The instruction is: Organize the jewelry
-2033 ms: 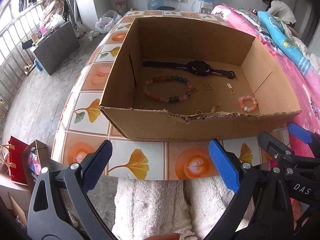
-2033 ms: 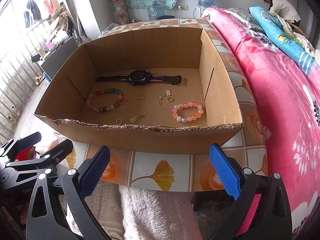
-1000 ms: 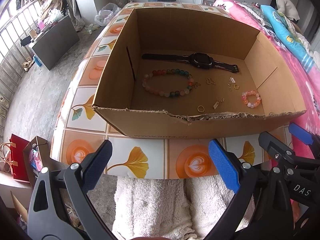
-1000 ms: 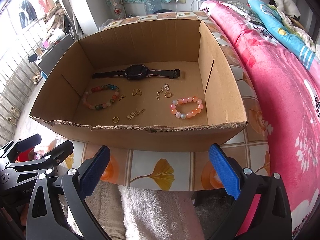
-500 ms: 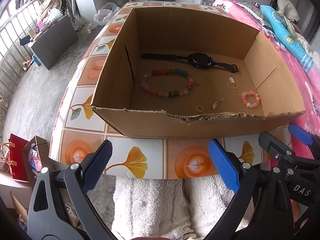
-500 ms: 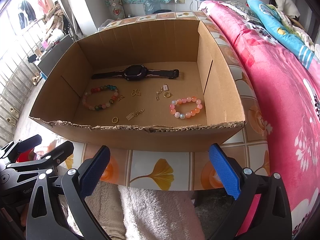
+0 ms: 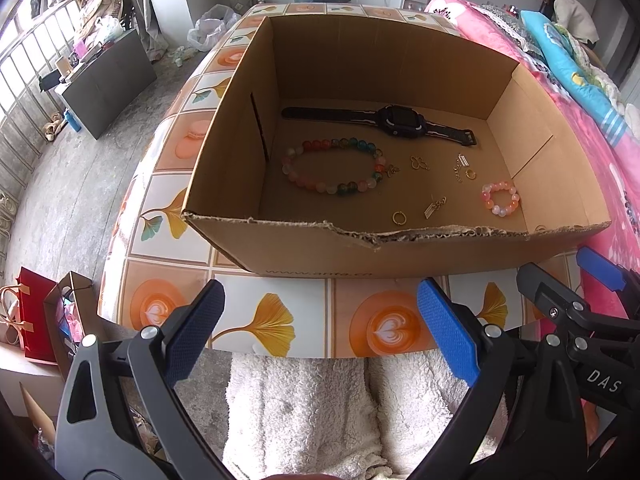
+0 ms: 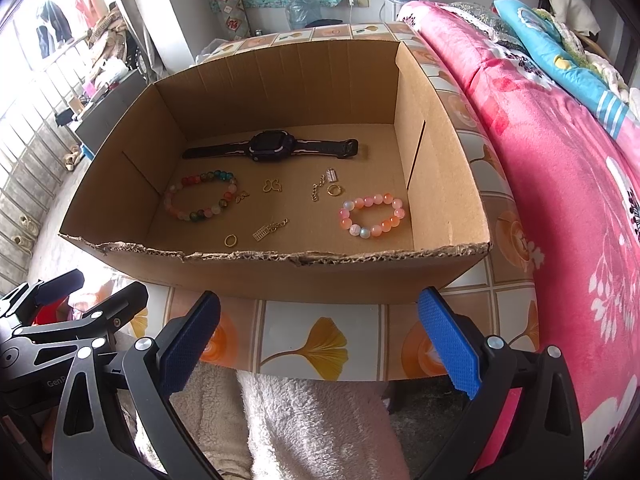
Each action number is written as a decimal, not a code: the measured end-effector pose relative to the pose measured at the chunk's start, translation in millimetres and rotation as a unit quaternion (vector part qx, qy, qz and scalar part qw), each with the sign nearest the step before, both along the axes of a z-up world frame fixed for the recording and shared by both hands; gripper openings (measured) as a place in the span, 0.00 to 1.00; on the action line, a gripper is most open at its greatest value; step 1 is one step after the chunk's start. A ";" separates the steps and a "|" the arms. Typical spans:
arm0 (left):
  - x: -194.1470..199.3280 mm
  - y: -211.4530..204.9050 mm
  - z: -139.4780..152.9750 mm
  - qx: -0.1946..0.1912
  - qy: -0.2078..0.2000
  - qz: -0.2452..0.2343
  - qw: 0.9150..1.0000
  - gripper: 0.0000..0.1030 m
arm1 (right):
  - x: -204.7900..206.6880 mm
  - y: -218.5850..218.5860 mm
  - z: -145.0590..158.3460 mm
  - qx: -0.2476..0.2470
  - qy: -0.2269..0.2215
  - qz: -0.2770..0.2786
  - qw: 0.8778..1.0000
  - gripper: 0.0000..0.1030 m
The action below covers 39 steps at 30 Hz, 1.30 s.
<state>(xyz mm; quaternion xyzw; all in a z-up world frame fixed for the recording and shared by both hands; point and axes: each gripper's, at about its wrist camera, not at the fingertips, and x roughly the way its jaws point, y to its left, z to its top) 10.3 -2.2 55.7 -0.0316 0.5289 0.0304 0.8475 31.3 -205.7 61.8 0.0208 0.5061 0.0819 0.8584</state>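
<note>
Both grippers have edged slightly closer to the cardboard box (image 7: 280, 248) since two seconds ago; the left gripper (image 7: 320, 332) and right gripper (image 8: 320, 340) hover short of its torn near wall, jaws spread wide and empty. Inside lie a black watch (image 8: 272, 146), a multicoloured bead bracelet (image 8: 200, 196), a pink bead bracelet (image 8: 372, 216), gold rings and charms.
</note>
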 end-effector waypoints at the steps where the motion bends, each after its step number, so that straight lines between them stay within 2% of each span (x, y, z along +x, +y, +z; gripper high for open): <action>1: 0.1 0.0 0.0 0.000 0.000 0.000 1.000 0.91 | 0.0 -0.1 0.0 0.000 0.000 0.000 1.000 0.94; 39: -0.5 -1.2 2.1 -0.002 0.000 -0.001 1.000 0.91 | -0.2 0.5 2.8 0.002 -0.001 -0.001 1.000 0.94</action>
